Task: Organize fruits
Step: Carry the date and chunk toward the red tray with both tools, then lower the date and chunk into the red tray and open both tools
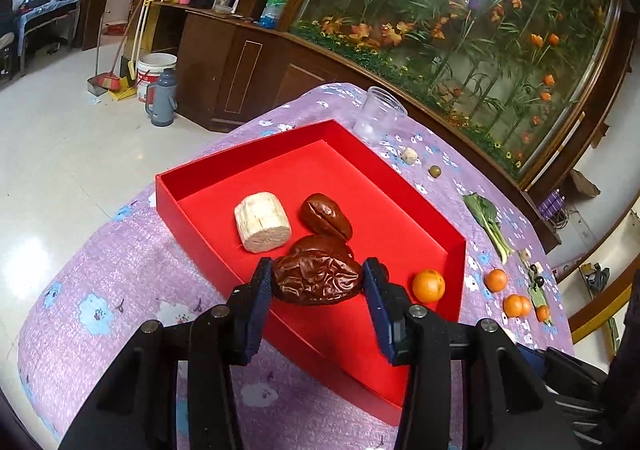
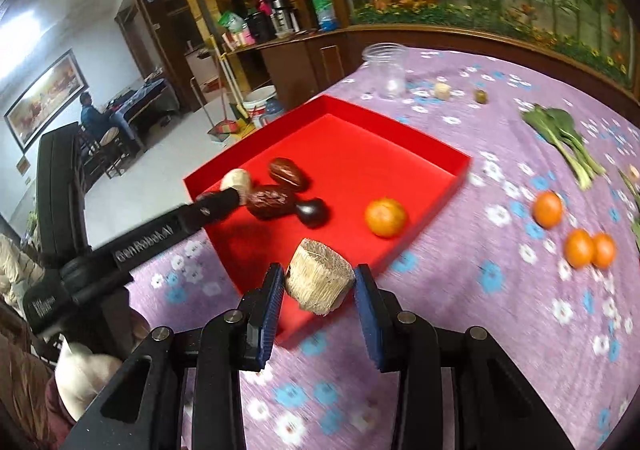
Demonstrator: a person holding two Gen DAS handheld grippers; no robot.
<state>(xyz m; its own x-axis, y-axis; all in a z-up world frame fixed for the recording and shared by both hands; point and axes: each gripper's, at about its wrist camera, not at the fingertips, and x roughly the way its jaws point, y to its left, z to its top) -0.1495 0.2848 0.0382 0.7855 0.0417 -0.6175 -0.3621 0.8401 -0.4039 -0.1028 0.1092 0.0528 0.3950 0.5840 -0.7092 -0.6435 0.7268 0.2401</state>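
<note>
Red tray; purple tablecloth with blue-and-white flowers; orange tangerine; dark brown wrinkled date; pale beige chunk; blue finger pads.

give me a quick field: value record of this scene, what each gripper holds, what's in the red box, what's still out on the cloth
left gripper: shut on a wrinkled date, over the red box
right gripper: shut on a pale cut chunk, at the box's near edge
in box: pale chunk, two dates, one orange
on cloth: three oranges, leafy greens, clear cup
</note>
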